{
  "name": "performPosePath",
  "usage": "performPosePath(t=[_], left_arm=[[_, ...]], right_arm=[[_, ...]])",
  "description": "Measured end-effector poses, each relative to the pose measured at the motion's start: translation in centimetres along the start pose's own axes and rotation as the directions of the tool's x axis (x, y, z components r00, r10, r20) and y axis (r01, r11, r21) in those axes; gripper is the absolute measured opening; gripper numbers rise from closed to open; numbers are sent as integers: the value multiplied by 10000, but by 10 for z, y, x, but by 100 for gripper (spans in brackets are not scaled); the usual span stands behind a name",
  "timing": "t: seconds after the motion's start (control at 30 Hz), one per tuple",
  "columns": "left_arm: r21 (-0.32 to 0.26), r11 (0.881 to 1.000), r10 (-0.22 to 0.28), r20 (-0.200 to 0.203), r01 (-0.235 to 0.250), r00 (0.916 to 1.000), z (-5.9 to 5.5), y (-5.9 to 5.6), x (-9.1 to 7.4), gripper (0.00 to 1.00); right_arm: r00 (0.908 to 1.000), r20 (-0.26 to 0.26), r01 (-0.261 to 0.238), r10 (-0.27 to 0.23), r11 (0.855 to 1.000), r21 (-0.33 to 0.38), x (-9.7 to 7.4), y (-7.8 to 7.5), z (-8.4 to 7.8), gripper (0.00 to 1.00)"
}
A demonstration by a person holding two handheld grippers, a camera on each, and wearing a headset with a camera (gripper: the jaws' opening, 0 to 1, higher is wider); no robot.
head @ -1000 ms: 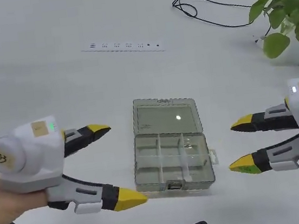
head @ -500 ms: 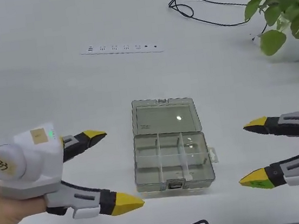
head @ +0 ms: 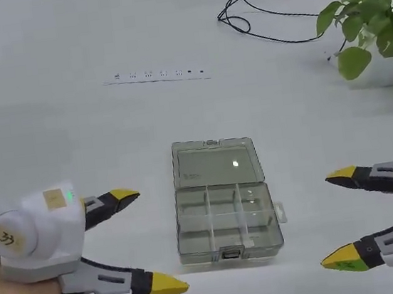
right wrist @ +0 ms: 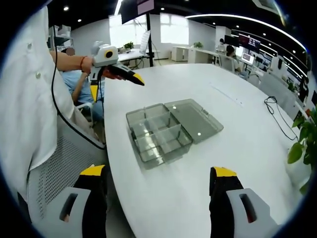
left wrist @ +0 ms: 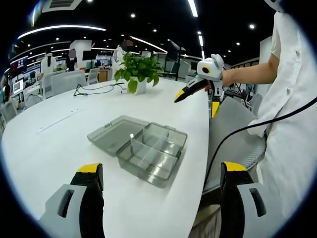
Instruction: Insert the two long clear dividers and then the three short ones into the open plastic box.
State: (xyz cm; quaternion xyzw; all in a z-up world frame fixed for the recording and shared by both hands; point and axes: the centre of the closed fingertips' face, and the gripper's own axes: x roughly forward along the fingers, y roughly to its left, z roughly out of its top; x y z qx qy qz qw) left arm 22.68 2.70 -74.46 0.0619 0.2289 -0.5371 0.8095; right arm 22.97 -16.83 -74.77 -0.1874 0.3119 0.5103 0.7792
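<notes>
The open clear plastic box [head: 225, 219] lies on the white table near its front edge, lid [head: 216, 163] laid back flat. Clear dividers [head: 238, 211] stand inside and split the tray into several compartments. My left gripper [head: 145, 242] hovers to the box's left, open, with nothing between its yellow tips. To the right of the box my right gripper [head: 339, 217] hangs open, also holding nothing. The box [left wrist: 143, 149] lies ahead in the left gripper view, with the right gripper [left wrist: 200, 90] beyond it. In the right gripper view the box [right wrist: 166, 129] is ahead, the left gripper [right wrist: 115, 69] past it.
A white power strip [head: 157, 76] lies at the table's middle back. A black cable [head: 267, 23] loops at the far right, beside a potted green plant [head: 371, 18]. A mesh office chair [right wrist: 72, 153] stands beside the table edge. People sit far off in the room.
Both grippers have drawn back from the box toward the table's front edge and outward. The head camera has tilted, so the box sits lower in the picture.
</notes>
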Motion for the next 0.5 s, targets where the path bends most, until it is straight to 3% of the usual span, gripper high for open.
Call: performPosePath(t=[0.5], left_arm=[[-53,10000,-76,16,77,10000,-2,-1,0,100]], right_arm=[[10000,-35,-3,3,10000,-27,-2,3,1,86]])
